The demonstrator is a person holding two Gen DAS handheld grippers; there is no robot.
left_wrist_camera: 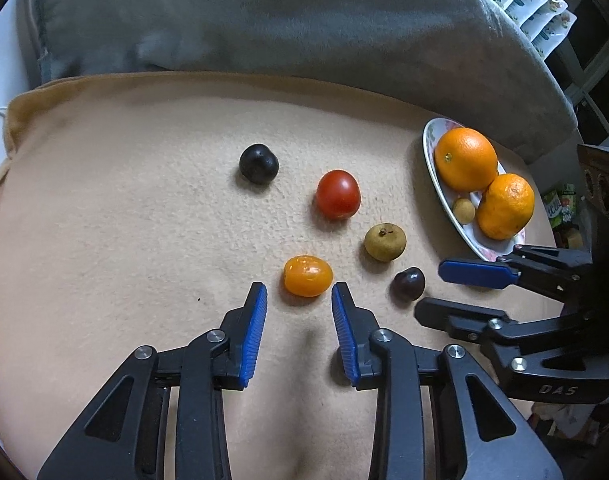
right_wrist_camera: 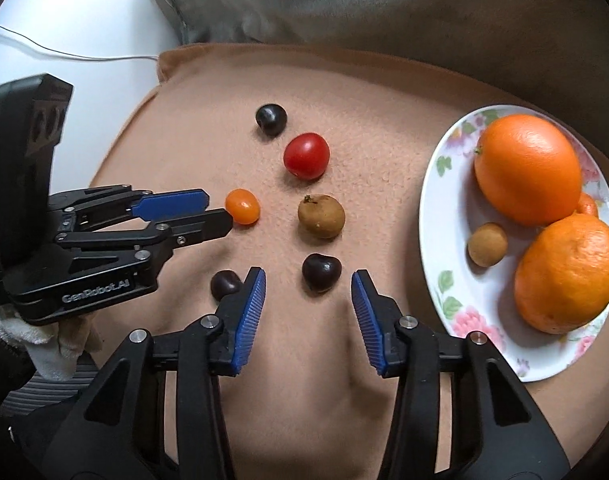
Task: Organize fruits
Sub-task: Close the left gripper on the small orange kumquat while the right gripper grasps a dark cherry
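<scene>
A small orange tomato [left_wrist_camera: 307,276] lies on the beige blanket just past the tips of my left gripper [left_wrist_camera: 299,287], whose blue pads stand apart on either side without touching it. A dark cherry [right_wrist_camera: 321,272] sits between the tips of my right gripper [right_wrist_camera: 308,274], also untouched. Further out lie a brown longan [right_wrist_camera: 321,216], a red tomato [right_wrist_camera: 306,156] and a black plum [right_wrist_camera: 271,119]. A second dark cherry [right_wrist_camera: 224,283] rests left of the right gripper. The floral plate [right_wrist_camera: 432,200] on the right holds two oranges [right_wrist_camera: 528,168] and a longan [right_wrist_camera: 487,245].
A grey cushion [left_wrist_camera: 264,16] rises behind the beige blanket [left_wrist_camera: 124,220]. Snack packets [left_wrist_camera: 536,0] stand at the far right. A white cable [right_wrist_camera: 84,54] runs over the white surface at the left. The plate sits near the blanket's right edge.
</scene>
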